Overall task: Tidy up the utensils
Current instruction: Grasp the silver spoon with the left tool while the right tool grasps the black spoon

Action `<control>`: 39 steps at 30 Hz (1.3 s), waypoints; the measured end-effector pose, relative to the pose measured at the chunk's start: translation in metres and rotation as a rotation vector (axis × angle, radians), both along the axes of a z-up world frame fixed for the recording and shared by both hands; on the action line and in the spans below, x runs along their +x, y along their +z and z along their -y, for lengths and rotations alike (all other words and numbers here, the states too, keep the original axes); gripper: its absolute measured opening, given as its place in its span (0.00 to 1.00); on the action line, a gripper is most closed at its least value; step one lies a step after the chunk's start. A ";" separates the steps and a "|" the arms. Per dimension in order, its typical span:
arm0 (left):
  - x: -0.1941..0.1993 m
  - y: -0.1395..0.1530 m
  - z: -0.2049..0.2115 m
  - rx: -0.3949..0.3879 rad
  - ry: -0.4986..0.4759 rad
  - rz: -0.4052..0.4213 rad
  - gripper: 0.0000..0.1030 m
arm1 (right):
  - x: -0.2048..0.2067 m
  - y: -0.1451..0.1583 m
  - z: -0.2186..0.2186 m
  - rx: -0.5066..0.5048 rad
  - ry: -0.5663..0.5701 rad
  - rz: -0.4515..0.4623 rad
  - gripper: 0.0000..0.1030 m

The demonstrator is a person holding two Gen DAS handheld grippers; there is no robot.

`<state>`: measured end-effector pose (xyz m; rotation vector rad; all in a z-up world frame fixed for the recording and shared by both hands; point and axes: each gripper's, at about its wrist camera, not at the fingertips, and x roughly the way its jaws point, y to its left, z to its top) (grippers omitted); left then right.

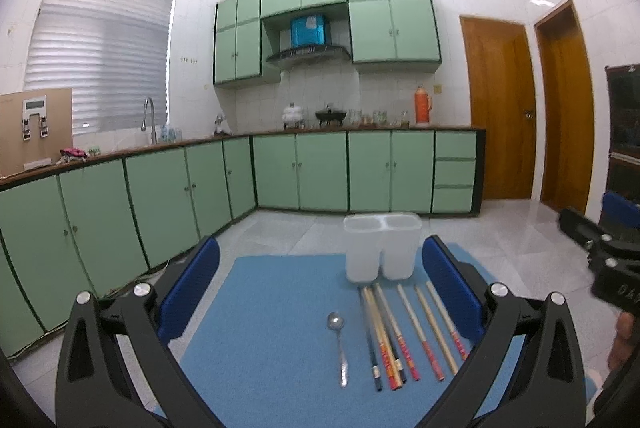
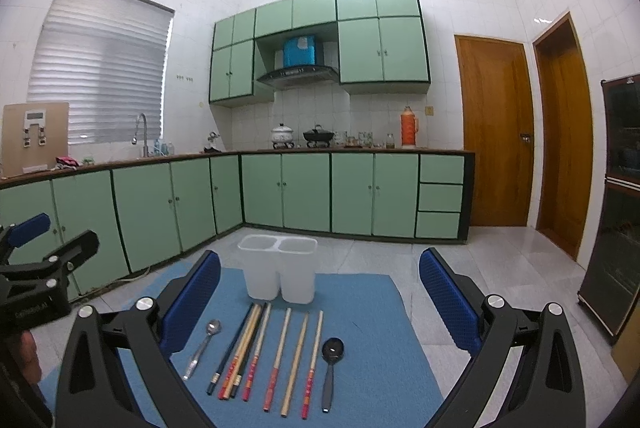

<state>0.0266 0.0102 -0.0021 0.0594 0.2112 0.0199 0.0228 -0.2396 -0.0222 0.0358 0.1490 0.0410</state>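
A blue mat [image 1: 260, 308] [image 2: 360, 308] carries a white two-compartment holder [image 1: 380, 248] [image 2: 278, 272] at its far edge. In front of it lie a silver spoon [image 1: 339, 344] [image 2: 204, 346], several chopsticks [image 1: 404, 336] [image 2: 276, 356] side by side, and a black spoon [image 2: 330, 364] on the right. My left gripper [image 1: 320, 292] hovers open above the mat, fingers either side of the utensils. My right gripper [image 2: 320, 300] hangs open over the same row. Each gripper shows at the other view's edge: the right [image 1: 600, 252], the left [image 2: 36, 268].
Green base cabinets [image 2: 280, 195] line the far and left walls under a worktop with a sink tap [image 2: 140, 131], pots and a red flask [image 2: 409, 125]. Two wooden doors [image 2: 496, 131] stand at right, beside a dark cabinet [image 2: 616, 203]. Pale tiled floor surrounds the mat.
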 end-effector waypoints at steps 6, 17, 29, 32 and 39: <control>0.049 -0.020 -0.022 -0.029 0.051 -0.148 0.95 | 0.034 -0.020 0.012 -0.006 -0.037 -0.095 0.94; 0.137 -0.058 -0.046 -0.091 0.074 -0.376 0.95 | 0.121 -0.048 0.035 0.019 -0.023 -0.328 0.83; 0.216 -0.127 -0.021 -0.062 0.029 -0.610 0.76 | 0.203 -0.118 0.024 0.000 0.047 -0.669 0.47; 0.230 -0.142 -0.017 -0.059 0.027 -0.657 0.75 | 0.216 -0.135 0.022 0.024 0.055 -0.739 0.44; 0.247 -0.166 -0.015 -0.084 0.021 -0.731 0.73 | 0.233 -0.157 0.011 0.045 0.049 -0.821 0.40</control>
